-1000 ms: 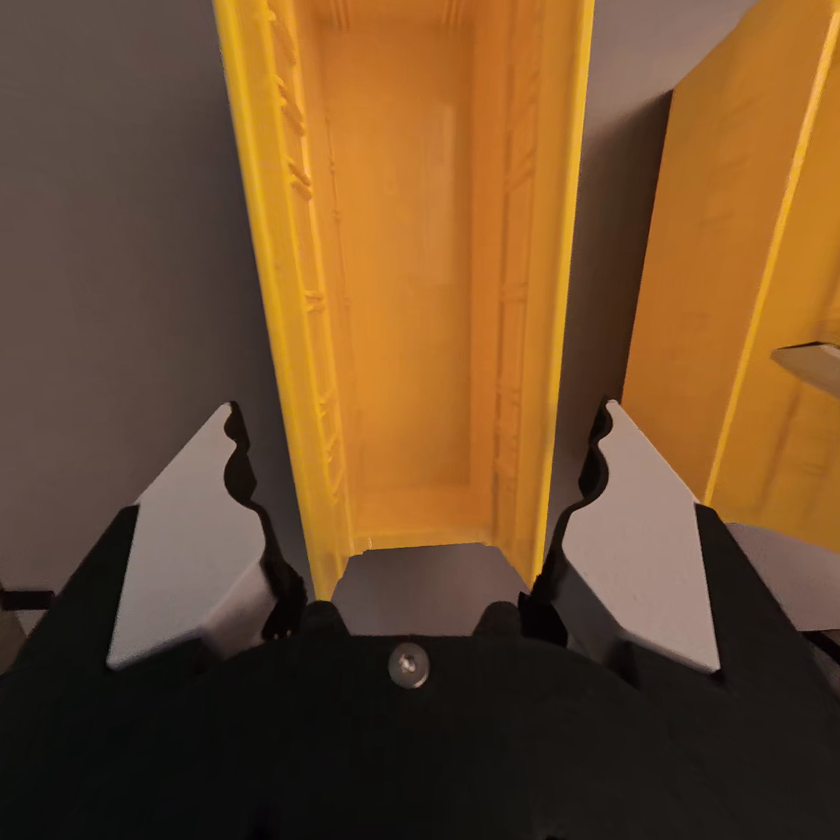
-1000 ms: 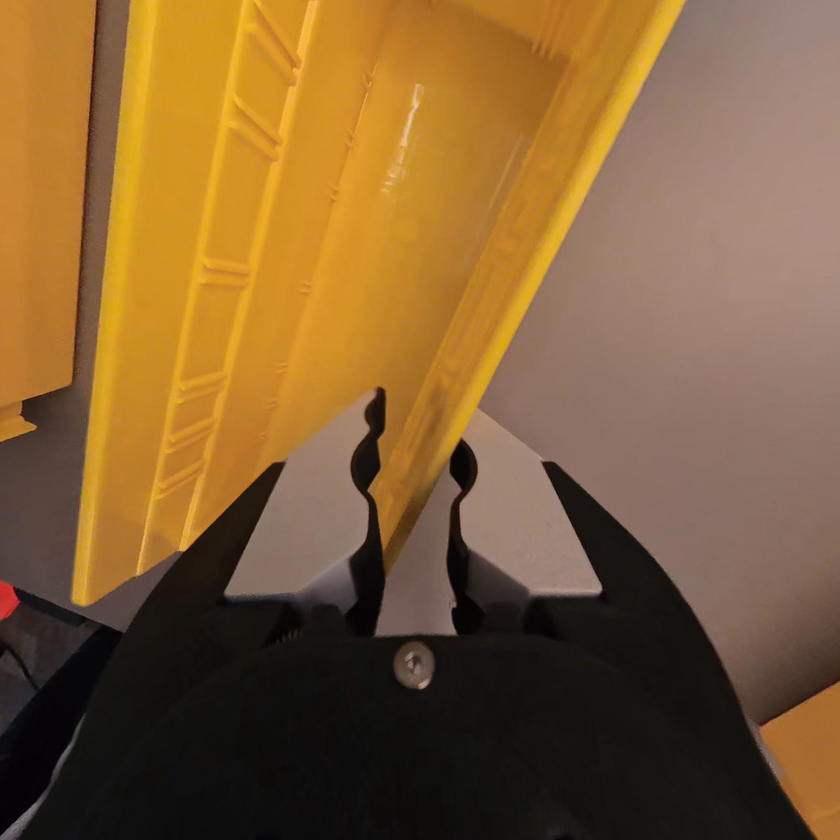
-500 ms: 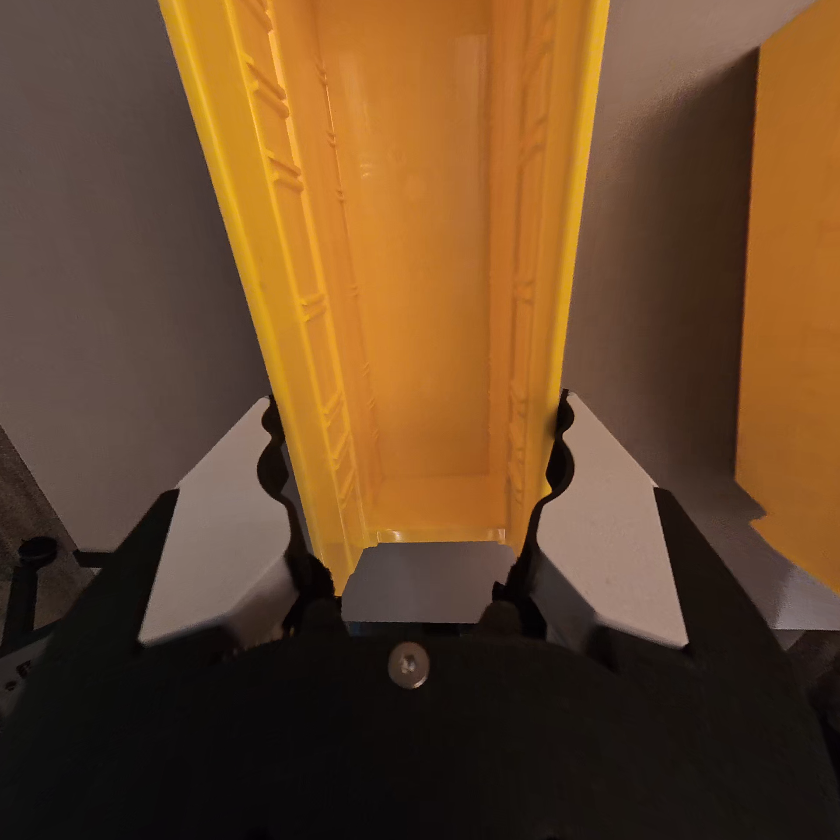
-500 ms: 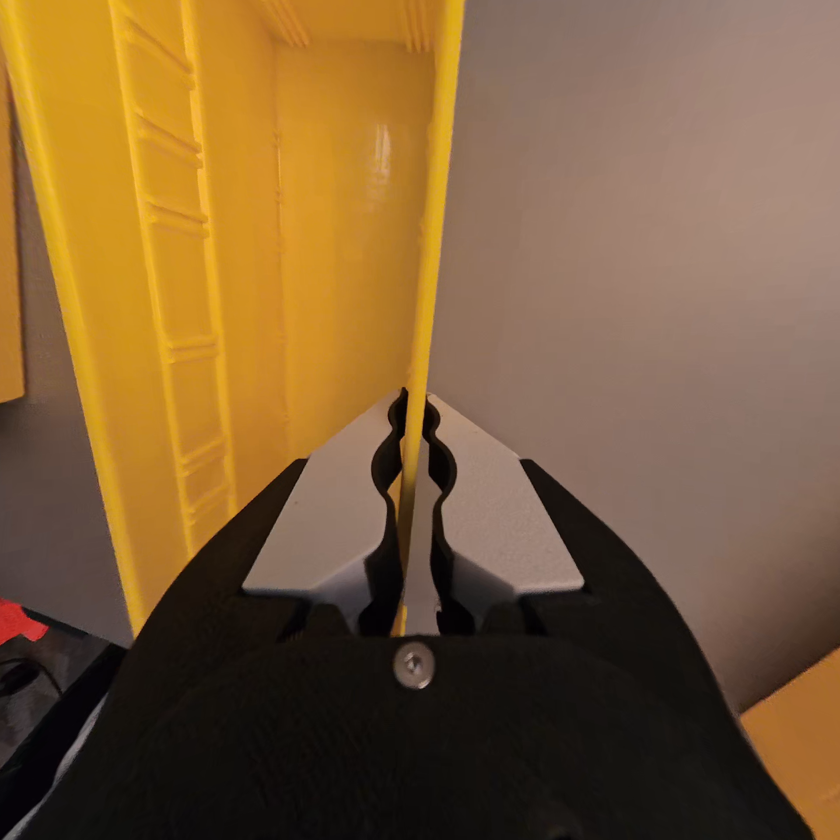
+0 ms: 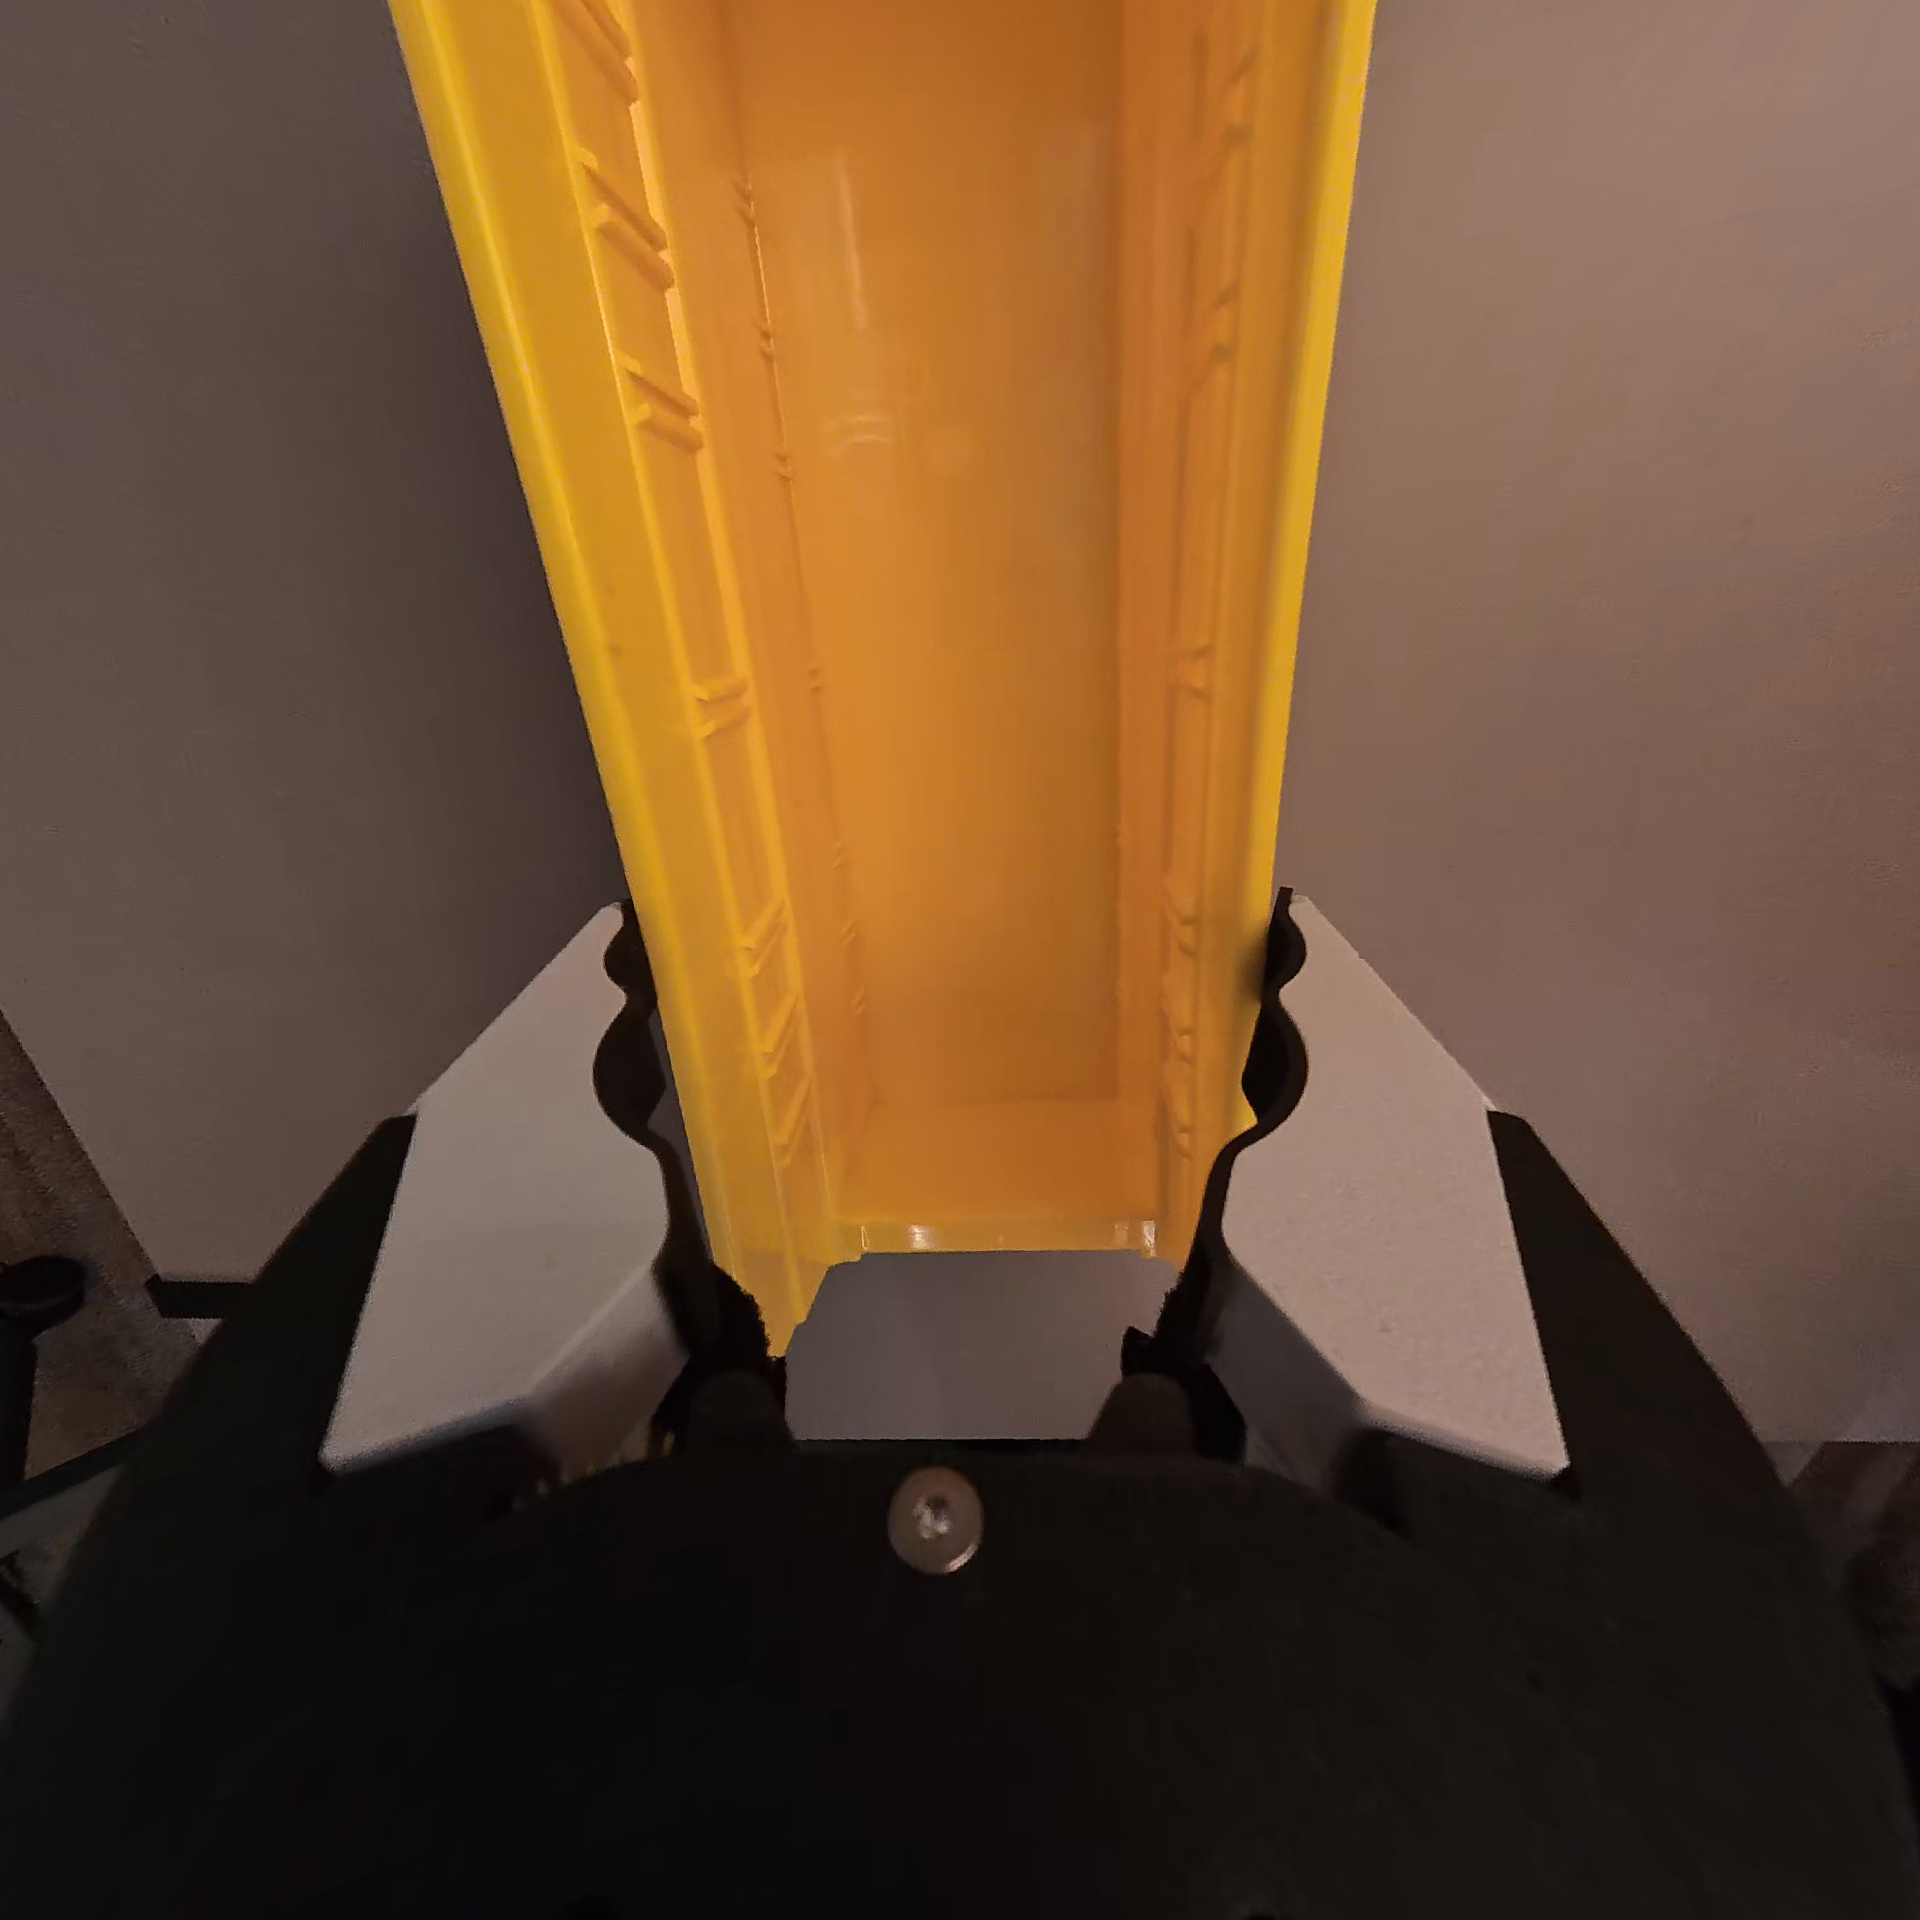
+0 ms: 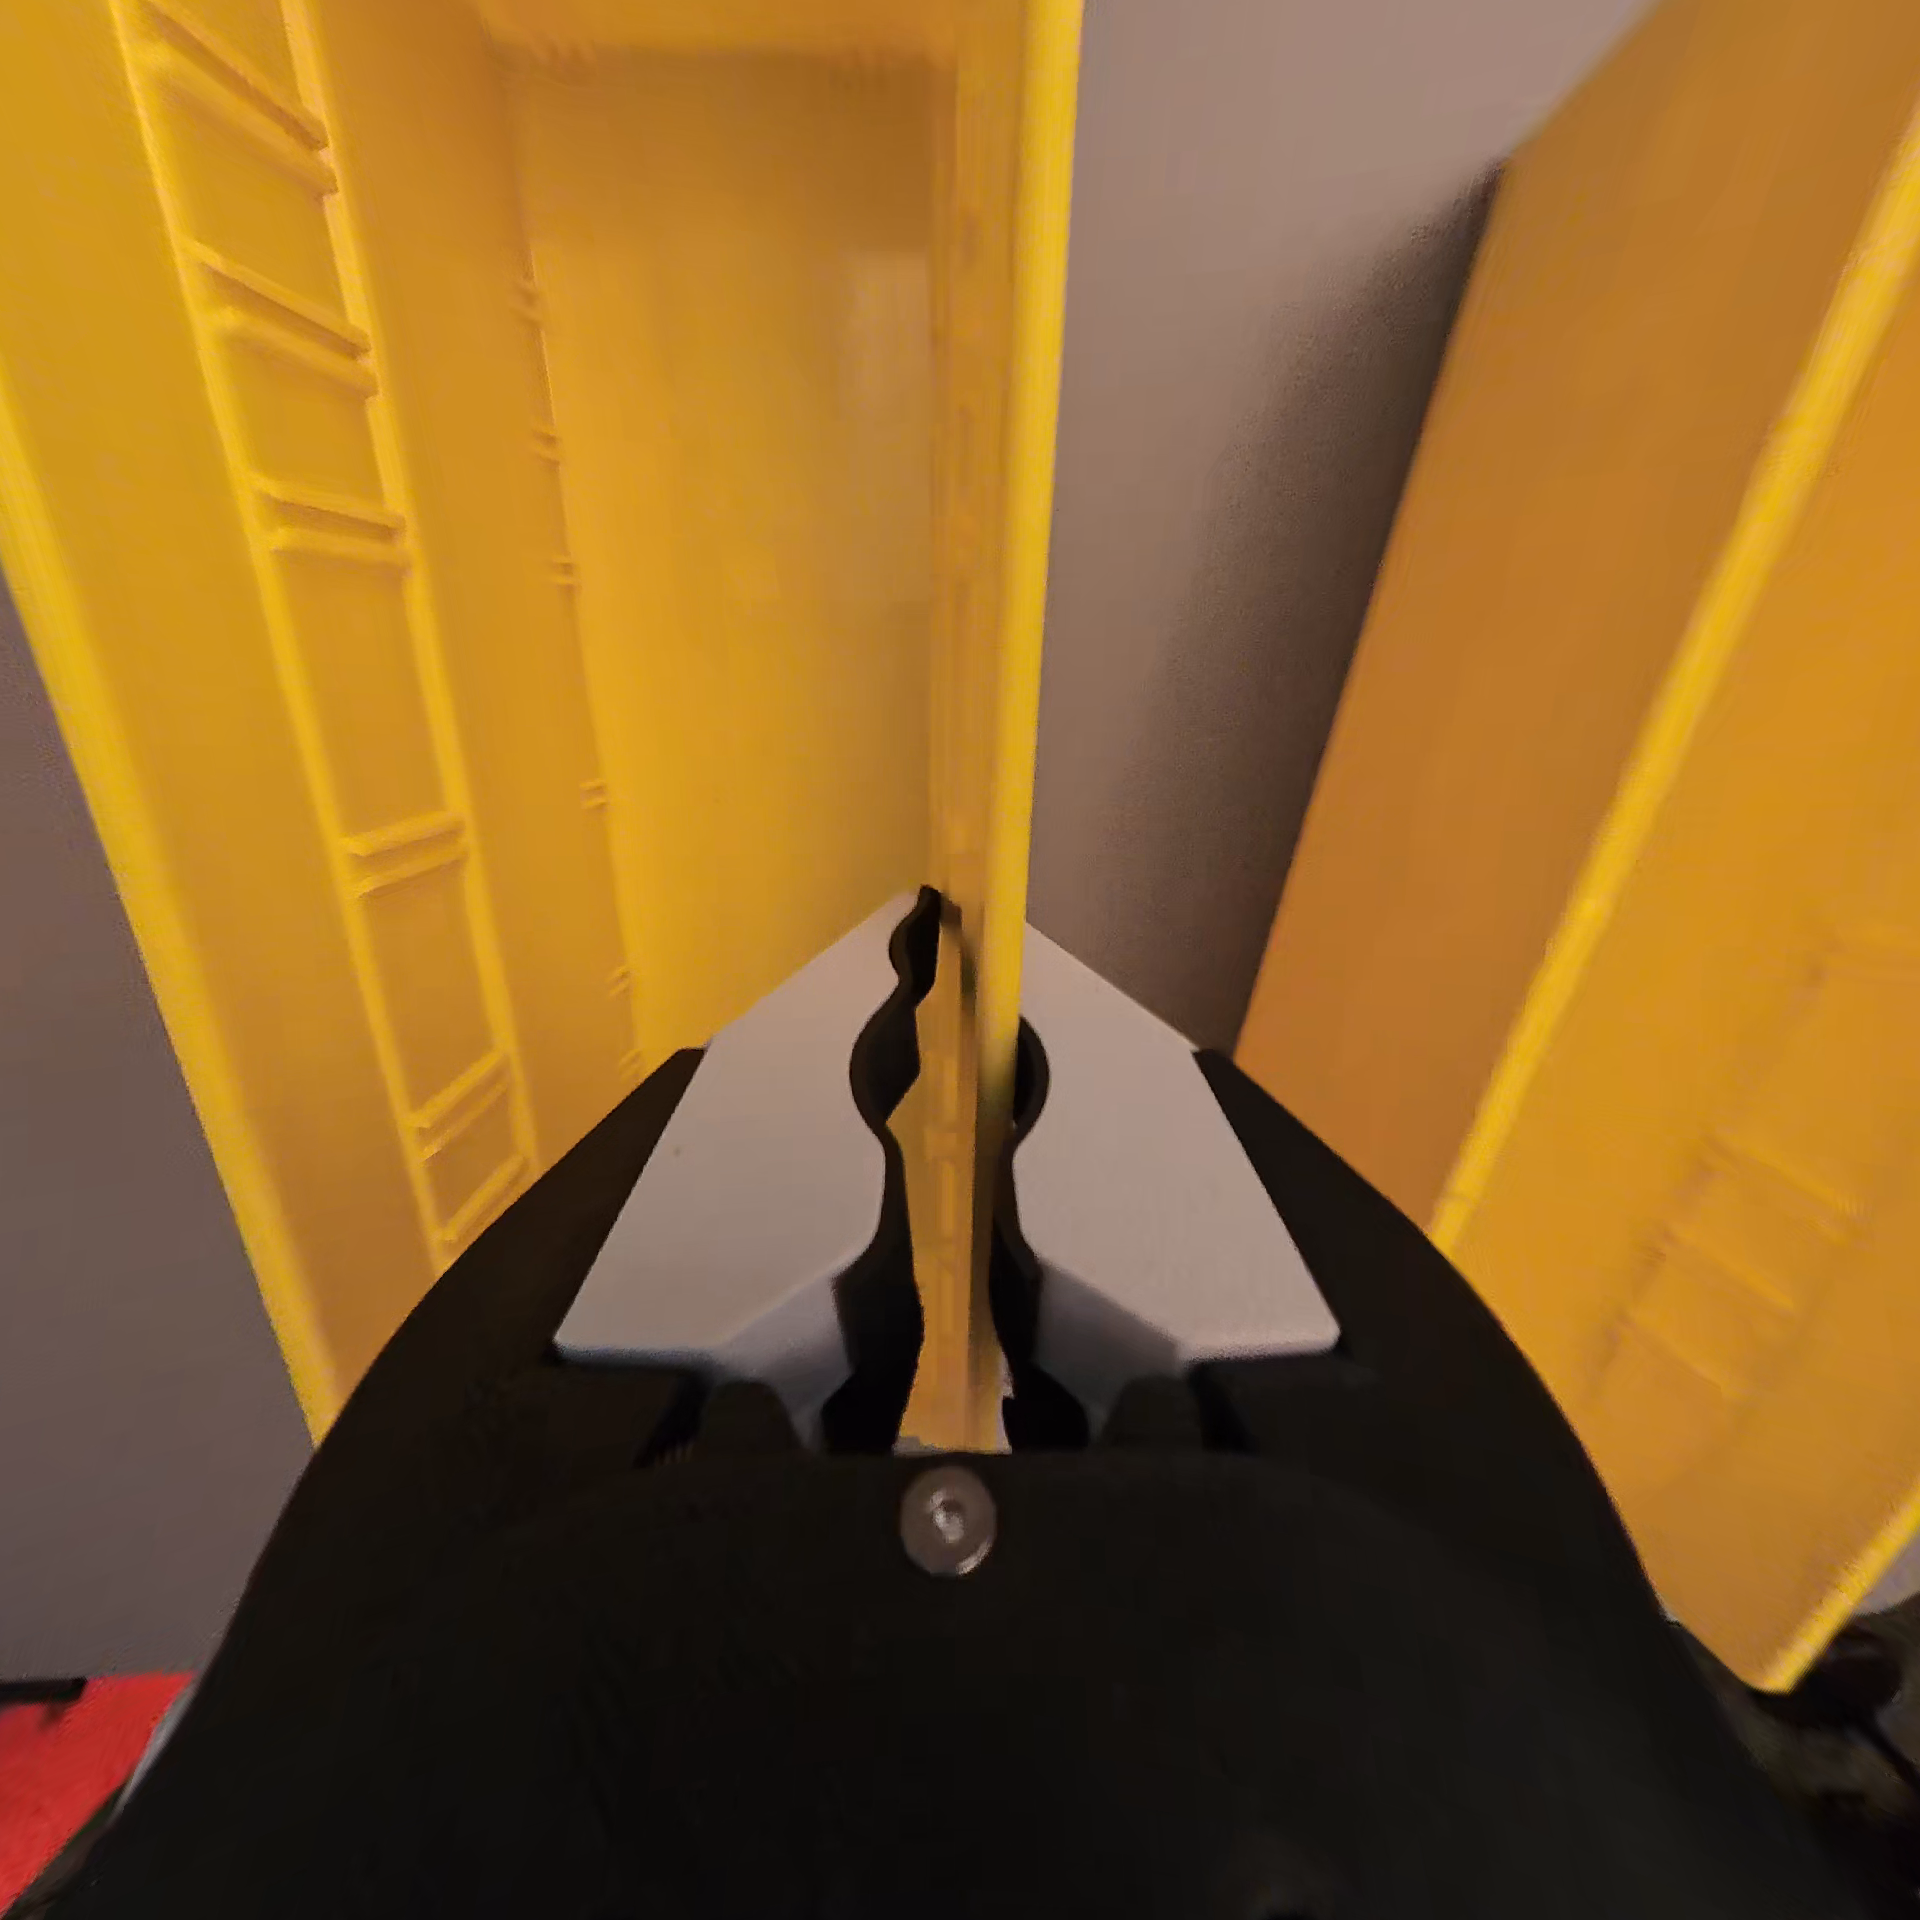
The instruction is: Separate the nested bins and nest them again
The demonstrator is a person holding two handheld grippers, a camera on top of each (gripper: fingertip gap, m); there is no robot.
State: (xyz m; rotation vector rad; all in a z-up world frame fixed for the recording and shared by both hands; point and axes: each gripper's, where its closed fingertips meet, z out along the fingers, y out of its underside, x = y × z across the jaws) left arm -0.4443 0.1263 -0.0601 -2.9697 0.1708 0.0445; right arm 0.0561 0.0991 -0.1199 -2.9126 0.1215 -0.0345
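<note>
In the left wrist view a long yellow bin [image 5: 935, 623] runs away from me with its open inside facing the camera. My left gripper [image 5: 956, 906] spans the bin's near end, and both black pads [image 5: 623, 1039] press on its outer side walls. In the right wrist view my right gripper [image 6: 971, 925] is shut on the thin right side wall [image 6: 997, 623] of a yellow bin [image 6: 727, 520]. A second yellow bin [image 6: 1558, 727] leans at the right, its outer side towards me and apart from the held one.
A grey tabletop [image 5: 260, 520] lies under the bins. A red object [image 6: 73, 1766] shows at the lower left of the right wrist view. Dark gear [image 5: 31, 1288] sits past the table's left edge.
My left jaws closed from wide open onto the bin's side walls. My right jaws closed on the bin's wall and the bin swung straight. The other bin went from left to right in the right wrist view.
</note>
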